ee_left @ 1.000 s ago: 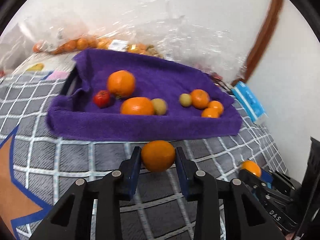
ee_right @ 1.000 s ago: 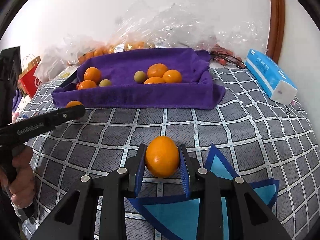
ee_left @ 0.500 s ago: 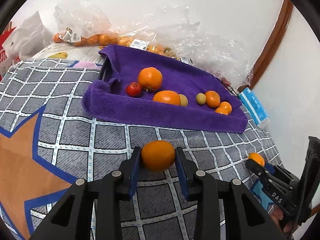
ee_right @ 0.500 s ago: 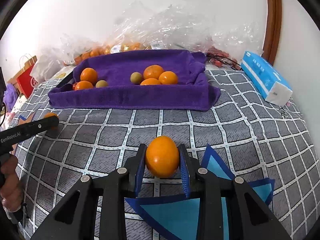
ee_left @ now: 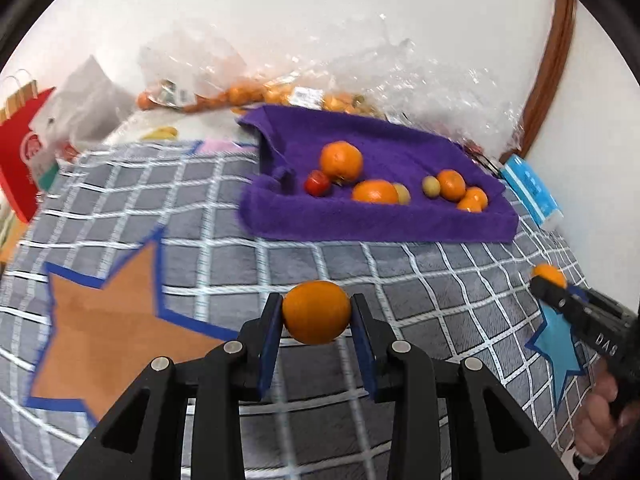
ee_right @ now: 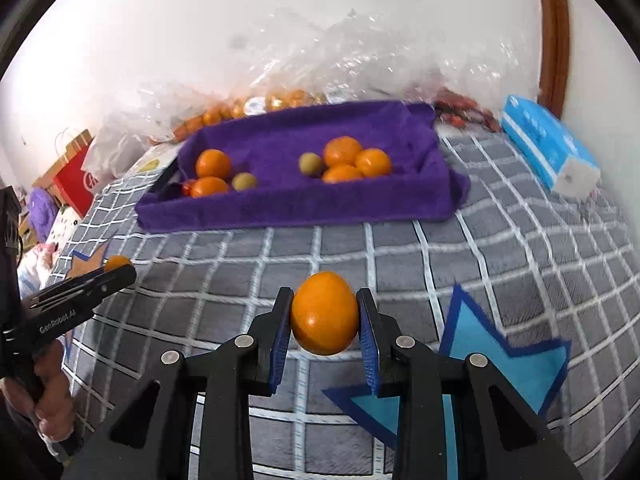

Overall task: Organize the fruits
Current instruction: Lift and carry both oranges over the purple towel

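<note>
Each gripper, left gripper (ee_left: pixel 316 316) and right gripper (ee_right: pixel 325 316), clamps an orange near the far purple tray (ee_right: pixel 304 208); round, probably slick skin could slip free and roll off.

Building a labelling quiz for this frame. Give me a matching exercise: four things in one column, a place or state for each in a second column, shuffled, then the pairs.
Things
1. left claw
2. small red fruit
3. blue tissue pack
4. red paper bag

Places or states
A. on the grid blanket, right of the purple towel
B. at the far left edge of the bed, beside plastic bags
C. shut on an orange
D. inside the towel-lined tray, next to a large orange

Pairs: 1-C, 2-D, 3-A, 4-B
</note>
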A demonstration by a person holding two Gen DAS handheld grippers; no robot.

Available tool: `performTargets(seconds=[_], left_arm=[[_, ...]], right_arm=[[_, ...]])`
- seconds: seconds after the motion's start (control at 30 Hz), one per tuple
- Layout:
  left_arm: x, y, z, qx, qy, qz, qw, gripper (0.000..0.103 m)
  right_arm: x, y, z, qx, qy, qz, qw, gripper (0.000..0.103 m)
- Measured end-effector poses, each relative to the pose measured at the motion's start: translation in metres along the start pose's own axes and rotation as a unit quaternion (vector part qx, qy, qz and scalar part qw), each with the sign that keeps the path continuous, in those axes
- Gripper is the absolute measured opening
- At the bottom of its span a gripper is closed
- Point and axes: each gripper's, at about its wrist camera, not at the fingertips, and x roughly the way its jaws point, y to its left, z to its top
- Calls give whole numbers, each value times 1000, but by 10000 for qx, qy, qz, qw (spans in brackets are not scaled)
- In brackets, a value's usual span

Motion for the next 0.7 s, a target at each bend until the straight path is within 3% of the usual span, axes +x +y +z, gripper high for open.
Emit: performTargets(seconds=[0.4, 0.7], left_arm=[[-67, 31, 42, -52, -353, 533, 9979, 32], [-77, 13, 68, 93, -483, 332, 9982, 32]], right_arm=[[-55, -3, 28, 125, -122, -54, 9998, 32], [-65, -1, 42, 0, -214, -119, 9997, 32]])
